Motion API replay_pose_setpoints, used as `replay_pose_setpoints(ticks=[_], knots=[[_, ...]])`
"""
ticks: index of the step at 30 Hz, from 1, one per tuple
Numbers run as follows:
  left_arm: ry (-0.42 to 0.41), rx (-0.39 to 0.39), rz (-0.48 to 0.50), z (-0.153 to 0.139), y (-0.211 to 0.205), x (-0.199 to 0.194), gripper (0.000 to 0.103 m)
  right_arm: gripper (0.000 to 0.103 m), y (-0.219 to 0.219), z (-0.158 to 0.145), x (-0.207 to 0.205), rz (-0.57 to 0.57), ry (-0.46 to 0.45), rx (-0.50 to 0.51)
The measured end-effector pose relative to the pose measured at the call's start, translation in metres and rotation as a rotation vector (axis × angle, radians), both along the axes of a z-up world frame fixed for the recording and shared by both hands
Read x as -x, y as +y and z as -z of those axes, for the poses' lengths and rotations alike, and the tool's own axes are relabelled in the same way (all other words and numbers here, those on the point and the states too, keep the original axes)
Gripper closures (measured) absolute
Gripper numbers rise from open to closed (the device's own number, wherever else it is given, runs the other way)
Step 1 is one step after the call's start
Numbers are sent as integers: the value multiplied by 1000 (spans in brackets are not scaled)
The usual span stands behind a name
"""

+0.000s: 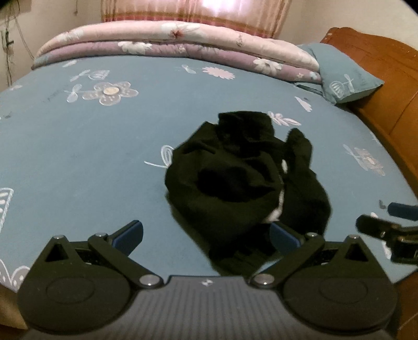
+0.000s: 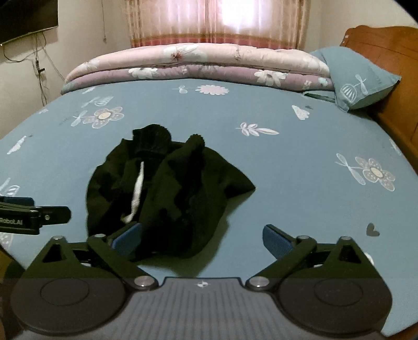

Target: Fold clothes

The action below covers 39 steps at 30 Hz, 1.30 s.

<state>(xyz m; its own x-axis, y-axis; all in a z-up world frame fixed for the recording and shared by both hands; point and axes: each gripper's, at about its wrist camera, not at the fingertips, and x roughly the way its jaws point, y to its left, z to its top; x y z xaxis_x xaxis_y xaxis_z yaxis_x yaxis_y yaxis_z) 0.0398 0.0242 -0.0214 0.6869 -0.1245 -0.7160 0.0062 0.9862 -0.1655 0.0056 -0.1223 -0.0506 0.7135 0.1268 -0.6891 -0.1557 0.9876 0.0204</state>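
Observation:
A crumpled black garment (image 1: 243,180) with a thin white strip lies in a heap on the blue flowered bed sheet (image 1: 86,157). My left gripper (image 1: 206,235) is open just short of its near edge, the right pad at the cloth's hem. In the right wrist view the same black garment (image 2: 169,193) lies left of centre. My right gripper (image 2: 202,236) is open, its left pad against the garment's near edge, its right pad over bare bed sheet (image 2: 300,170). Each gripper shows at the edge of the other's view: the right gripper (image 1: 384,222), the left gripper (image 2: 34,211).
A folded pink and purple quilt (image 2: 198,65) lies along the far side of the bed, with a blue pillow (image 2: 360,78) at its right end. A wooden headboard (image 2: 392,65) stands at the right. Curtains (image 2: 216,23) hang behind.

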Motion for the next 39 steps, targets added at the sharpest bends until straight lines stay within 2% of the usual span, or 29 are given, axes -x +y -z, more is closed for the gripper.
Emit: replay_pose_setpoints(ticks=[5, 10, 17, 21, 24, 28, 33, 35, 39], knots=[[56, 6, -18, 19, 9, -8, 1, 4, -4, 6, -18, -22, 43, -75], [90, 4, -69, 30, 22, -12, 1, 4, 6, 6, -34, -39, 45, -40], [64, -21, -100, 36, 32, -11, 1, 5, 13, 10, -45, -42, 35, -28], [57, -21, -77, 37, 29, -11, 1, 5, 17, 15, -42, -63, 8, -21], [59, 1, -66, 37, 27, -11, 1, 5, 19, 19, -42, -69, 20, -15], [47, 28, -54, 34, 26, -9, 1, 7, 14, 12, -45, -59, 18, -48], [36, 3, -39, 36, 22, -6, 1, 16, 7, 7, -58, -52, 4, -108], [39, -17, -37, 38, 19, -6, 1, 16, 5, 9, -66, -48, 10, -143], [60, -4, -30, 38, 18, -6, 1, 16, 9, 11, -83, -39, 32, -176]])
